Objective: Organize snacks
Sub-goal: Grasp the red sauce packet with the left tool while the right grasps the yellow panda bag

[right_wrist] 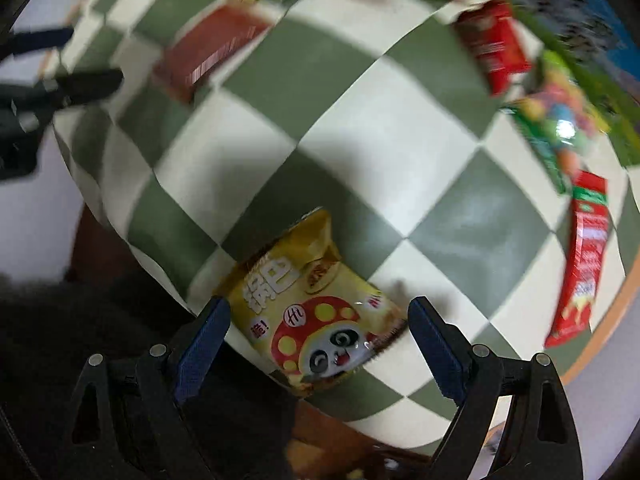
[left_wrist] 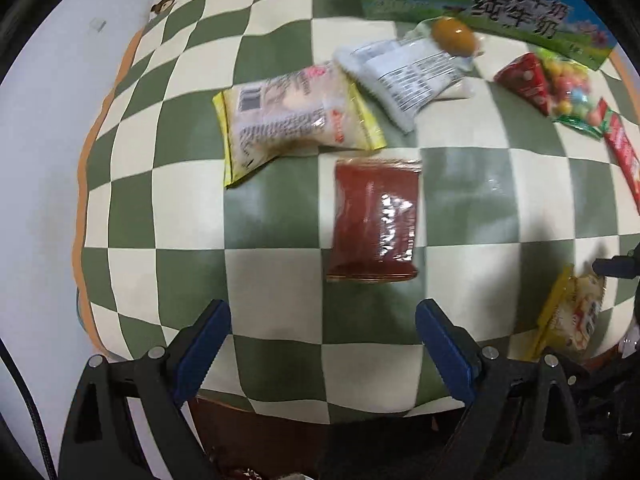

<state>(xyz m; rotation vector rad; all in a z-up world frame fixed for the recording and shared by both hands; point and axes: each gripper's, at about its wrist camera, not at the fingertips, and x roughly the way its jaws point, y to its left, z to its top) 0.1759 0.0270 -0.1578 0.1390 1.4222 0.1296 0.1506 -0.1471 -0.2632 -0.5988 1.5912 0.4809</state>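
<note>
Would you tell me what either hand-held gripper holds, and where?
Nothing. The left hand-held gripper is open over the cloth; the right is open around the panda snack bag, not clamped.

the right gripper (right_wrist: 318, 322) hangs over the near edge of a bench covered in a green-and-cream checked cloth (right_wrist: 360, 128), its jaws spread wide. between the blue pads (right_wrist: 200, 344) lies a yellow snack packet with a panda in a red mushroom cap (right_wrist: 316, 316), apart from both pads as far as the blur allows. further off, blurred, a dark red packet (right_wrist: 208, 50) lies at the upper left, a red pouch (right_wrist: 494, 46) at the upper right, beside it a bag of coloured candies (right_wrist: 554, 124), and a long red-and-green packet (right_wrist: 582, 256) near the right rim. the other gripper (right_wrist: 60, 84) shows at the far left.
</note>
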